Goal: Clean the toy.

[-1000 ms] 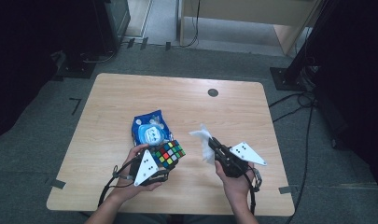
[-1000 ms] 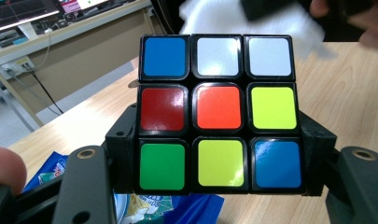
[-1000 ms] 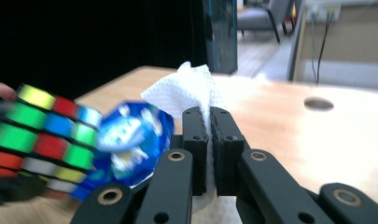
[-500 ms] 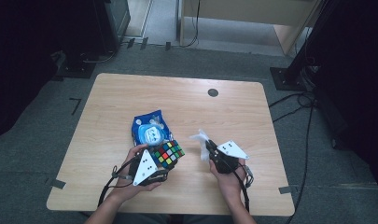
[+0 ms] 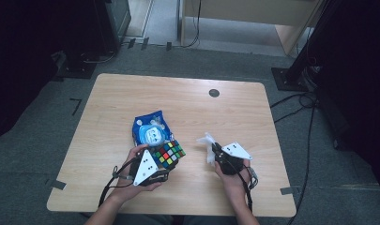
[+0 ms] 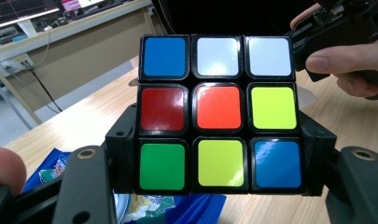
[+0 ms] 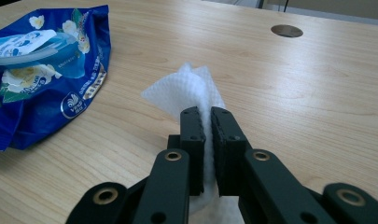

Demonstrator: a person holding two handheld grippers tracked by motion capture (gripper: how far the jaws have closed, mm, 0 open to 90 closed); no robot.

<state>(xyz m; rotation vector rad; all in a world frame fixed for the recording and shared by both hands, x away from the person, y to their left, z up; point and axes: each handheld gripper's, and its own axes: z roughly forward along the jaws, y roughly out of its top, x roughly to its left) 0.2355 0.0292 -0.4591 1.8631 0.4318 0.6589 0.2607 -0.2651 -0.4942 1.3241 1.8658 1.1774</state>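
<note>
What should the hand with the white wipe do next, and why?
Probably carry the wipe across to the cube and rub a face. The right gripper has the wipe between its jaws, which have just been easing open, low over the table, while the left gripper holds the cube up, coloured face showing.

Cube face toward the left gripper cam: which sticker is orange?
The centre sticker of the cube. The red one beside it is darker; the rest are blue, white, yellow, green.
</note>
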